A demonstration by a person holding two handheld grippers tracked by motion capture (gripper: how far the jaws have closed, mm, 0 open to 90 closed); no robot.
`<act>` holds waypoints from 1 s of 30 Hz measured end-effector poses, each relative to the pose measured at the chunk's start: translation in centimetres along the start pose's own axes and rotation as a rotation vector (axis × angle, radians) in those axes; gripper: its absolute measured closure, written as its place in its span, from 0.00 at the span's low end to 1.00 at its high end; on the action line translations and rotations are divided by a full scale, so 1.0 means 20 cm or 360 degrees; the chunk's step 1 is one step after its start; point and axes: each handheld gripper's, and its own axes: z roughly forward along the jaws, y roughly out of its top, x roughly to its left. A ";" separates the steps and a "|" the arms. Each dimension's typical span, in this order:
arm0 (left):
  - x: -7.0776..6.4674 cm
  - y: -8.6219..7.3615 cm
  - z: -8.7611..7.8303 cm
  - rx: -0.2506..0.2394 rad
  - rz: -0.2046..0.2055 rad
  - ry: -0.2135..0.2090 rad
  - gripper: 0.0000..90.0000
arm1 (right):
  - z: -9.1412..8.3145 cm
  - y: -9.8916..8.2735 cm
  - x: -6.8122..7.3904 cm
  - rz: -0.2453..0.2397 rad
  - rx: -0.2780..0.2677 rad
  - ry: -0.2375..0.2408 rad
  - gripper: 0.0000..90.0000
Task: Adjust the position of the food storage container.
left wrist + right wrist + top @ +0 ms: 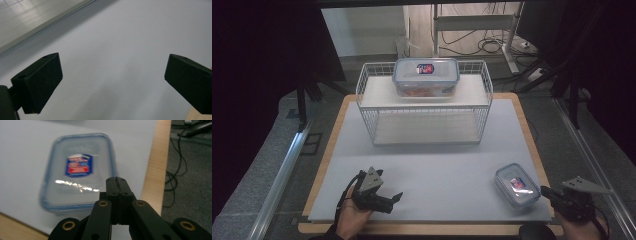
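Nearest to us, our right gripper (117,182) sits at the table's right front corner with its jaws pressed together and nothing between them. Right gripper view: tips point at the near edge of the small lidded container (78,173), close, but we cannot tell whether they touch it. Picture slightly blurred.

Container lies flat on the grey mat (437,170), near its right front corner, just inside the wooden table edge (532,145). Clear body, blue-rimmed lid, red and blue label on top.

Our judgement: the step in hand is reaching for this box. To do it well, we spread the jaws before closing in; shut as they are, they can only nudge. We straddle the short sides, or one lid flap, and come in level so the box does not skid toward the edge.

Left gripper (382,197) rests in the hand at the mat's front left, jaws spread wide, holding nothing. Left gripper view: bare mat between the pads.

Farther off, the white wire rack (424,102) stands mid-table, well apart from both grippers. A larger lidded container (426,76) sits on its top shelf; lower shelf bare. Likely destination, we reckon, though unconfirmed.
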 end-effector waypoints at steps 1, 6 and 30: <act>0.00 0.00 0.00 0.0002 -0.0001 -0.0001 0.02 | 0.03 -0.01 -0.03 0.0011 0.0022 -0.0030 1.00; 0.00 0.00 0.01 0.0009 -0.0004 -0.0013 0.02 | 0.09 -0.03 -0.05 0.0041 0.0077 -0.0024 1.00; -0.01 -0.01 0.03 0.0052 -0.0006 -0.0036 0.02 | 0.25 0.07 0.22 -0.0104 0.0142 0.0251 1.00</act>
